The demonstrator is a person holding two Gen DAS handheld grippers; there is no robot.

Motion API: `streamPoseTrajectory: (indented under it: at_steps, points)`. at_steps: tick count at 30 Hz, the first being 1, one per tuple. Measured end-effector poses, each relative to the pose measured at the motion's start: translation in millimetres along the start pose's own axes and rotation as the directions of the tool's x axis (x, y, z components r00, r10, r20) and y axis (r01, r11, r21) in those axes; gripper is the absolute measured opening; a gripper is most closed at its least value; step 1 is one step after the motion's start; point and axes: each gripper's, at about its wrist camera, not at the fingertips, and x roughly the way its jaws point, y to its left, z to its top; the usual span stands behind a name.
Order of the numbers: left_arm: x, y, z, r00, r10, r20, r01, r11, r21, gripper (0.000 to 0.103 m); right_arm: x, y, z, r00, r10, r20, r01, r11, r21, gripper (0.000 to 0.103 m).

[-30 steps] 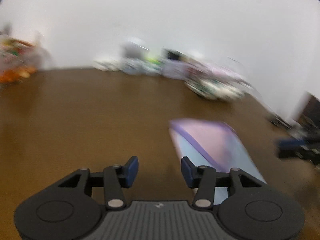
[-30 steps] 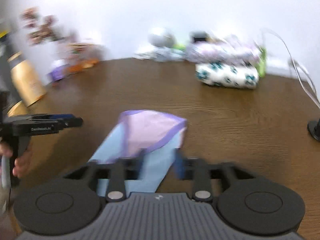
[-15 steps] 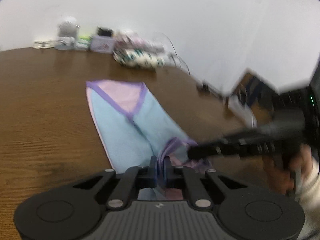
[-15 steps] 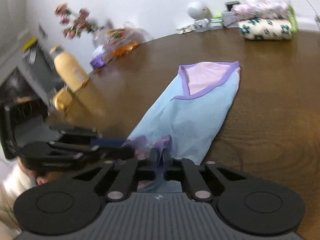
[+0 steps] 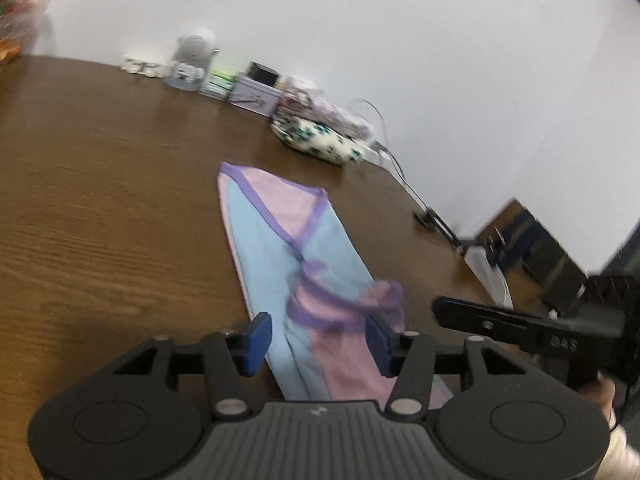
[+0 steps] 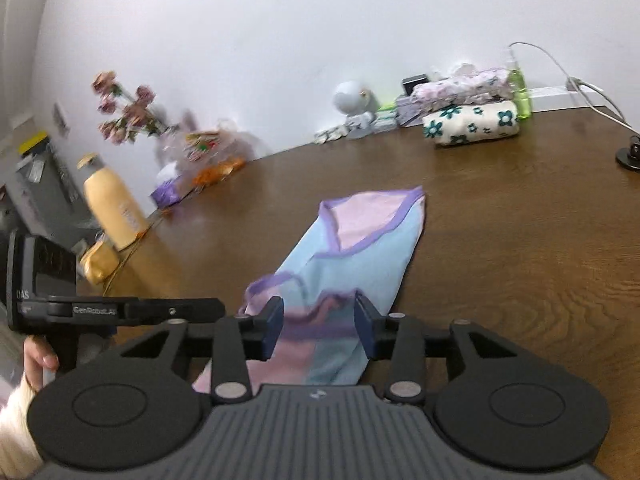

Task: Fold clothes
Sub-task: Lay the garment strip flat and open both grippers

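Right wrist | brown wood table (image 6: 520,240), white wall (image 6: 240,40) | both fingers spread, just opened

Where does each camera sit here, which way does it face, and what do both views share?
Left wrist: on the left tongs, looking forward and down over the garment; the right tongs show at right.
Right wrist: on the right tongs, facing the same garment; the left tongs and a hand show at left.
Shared: garment, table, floral bundle. Both tongs have just opened, cloth between, unpressed.
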Motion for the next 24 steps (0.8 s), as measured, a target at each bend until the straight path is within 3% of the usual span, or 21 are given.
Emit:
streamPoseTrajectory:
  at_steps: [1, 2, 3, 4, 7, 8, 10, 14, 15, 17, 21, 24]
  points:
    - [4, -6, -2, 1.0, 0.024, -0.004, -0.024, 0.999, 0.026, 0.036, 4, 3, -3, 1.0, 0.008, -0.015, -0.008, 1.0, -0.013, 0.036]
    - [7, -13, -7, 0.997, 0.072, -0.002, -0.072, 0.996, 0.058, 0.012, 8, 7, -6, 1.0, 0.009, -0.028, -0.009, 1.0, -0.029, 0.027]
    - [10, -19, -10, 0.994, 0.114, -0.002, -0.113, 0.989, 0.098, 0.005, 15, 11, -8, 0.999, -0.01, -0.04, 0.008, 0.999, -0.054, 0.022]
    - [14, -25, -12, 0.988, 0.157, -0.002, -0.156, 0.978, 0.141, 0.009, 22, 15, -10, 0.998, -0.046, -0.047, 0.042, 0.996, -0.082, 0.015]
    - [3, -29, -19, 0.977, 0.211, 0.026, -0.213, 0.965, 0.152, 0.014, 25, 25, -12, 0.98, -0.198, -0.005, 0.194, 0.965, -0.175, 0.014]
    - [-6, -28, -20, 0.979, 0.2, 0.034, -0.203, 0.971, 0.128, 0.023, 19, 27, -12, 0.98, -0.201, 0.007, 0.199, 0.963, -0.182, 0.014]
    - [-24, -26, -23, 0.985, 0.165, 0.053, -0.169, 0.981, 0.091, 0.031, 2, 24, -12, 0.989, -0.148, -0.002, 0.146, 0.977, -0.155, 0.016]
    - [-32, -46, -34, 0.993, 0.094, 0.064, -0.104, 0.98, 0.167, 0.028, -6, 23, -21, 0.998, -0.055, -0.038, 0.052, 0.994, -0.092, 0.022]
    - [-28, -50, -38, 0.993, 0.107, 0.052, -0.115, 0.974, 0.194, 0.025, -2, 24, -24, 0.998, -0.049, -0.051, 0.045, 0.996, -0.083, 0.022]
    - [-14, -52, -42, 0.986, 0.166, 0.006, -0.163, 0.963, 0.216, 0.014, 9, 26, -31, 0.995, -0.059, -0.08, 0.053, 0.996, -0.077, 0.004]
    - [-10, -48, -51, 0.98, 0.198, 0.015, -0.195, 0.944, 0.268, 0.016, 6, 23, -37, 0.987, -0.14, -0.082, 0.137, 0.99, -0.041, 0.003]
    - [-16, -42, -52, 0.981, 0.192, 0.016, -0.19, 0.95, 0.249, 0.026, -10, 26, -38, 0.988, -0.152, -0.021, 0.152, 0.988, -0.012, 0.004]
